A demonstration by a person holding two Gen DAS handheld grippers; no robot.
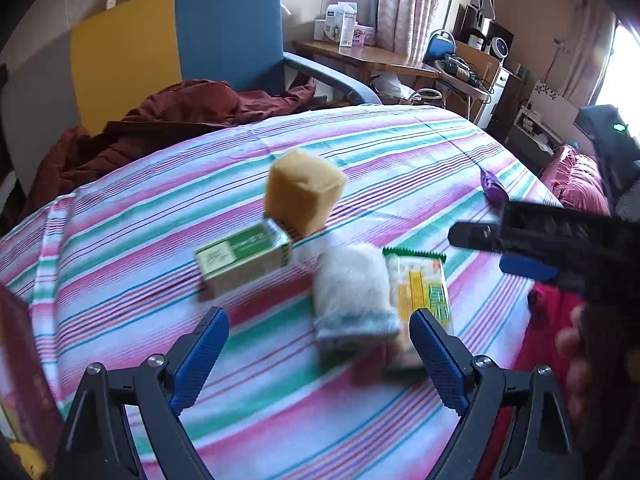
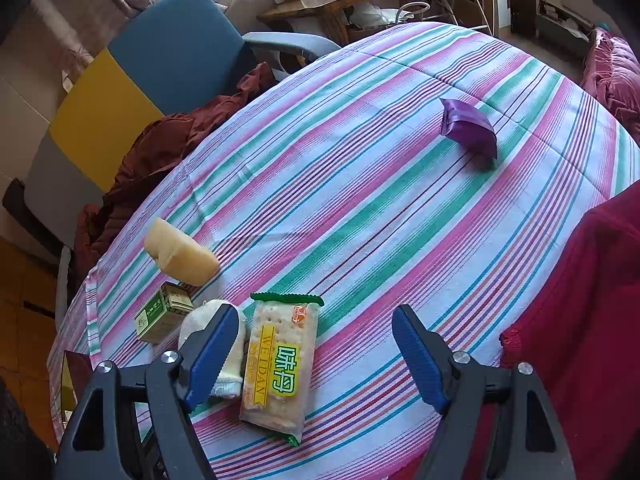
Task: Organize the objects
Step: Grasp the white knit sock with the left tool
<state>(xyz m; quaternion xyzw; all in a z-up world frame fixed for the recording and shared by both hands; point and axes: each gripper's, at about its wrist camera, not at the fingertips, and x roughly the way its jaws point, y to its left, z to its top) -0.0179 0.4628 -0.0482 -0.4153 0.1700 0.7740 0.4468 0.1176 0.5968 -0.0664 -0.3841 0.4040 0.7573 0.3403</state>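
Left tool (image 1: 316,356) hangs low over the striped bed (image 1: 400,152), jaws released wide, nothing between them. Just ahead of it lie the white sock (image 1: 352,296) and the cracker pack (image 1: 420,292), side by side and touching. The right tool (image 2: 316,360) is released too, empty, its left finger overlapping the sock in that view, though whether it touches I can't tell.

A step farther out sits the green box (image 1: 244,260), with the tan sponge (image 1: 304,196) right behind it, apparently leaning on the box's far end. So four things are bunched in one cluster near the bed's near-left side. That much looks gathered.

Still out on its own is the purple pouch (image 2: 468,126), well apart from the rest, far across the bed. My read: the job is largely along, with that pouch the obvious straggler left to bring in, and the cluster maybe wanting a tidier line.

Now the trouble spots. The left view is smeared, so the box print and the sock's near end are mush. In it the pouch is half hidden behind the right tool. A dark red thing (image 1: 20,360) at the left edge is cut off; can't name it. Red cloth (image 2: 580,320) covers the right side.
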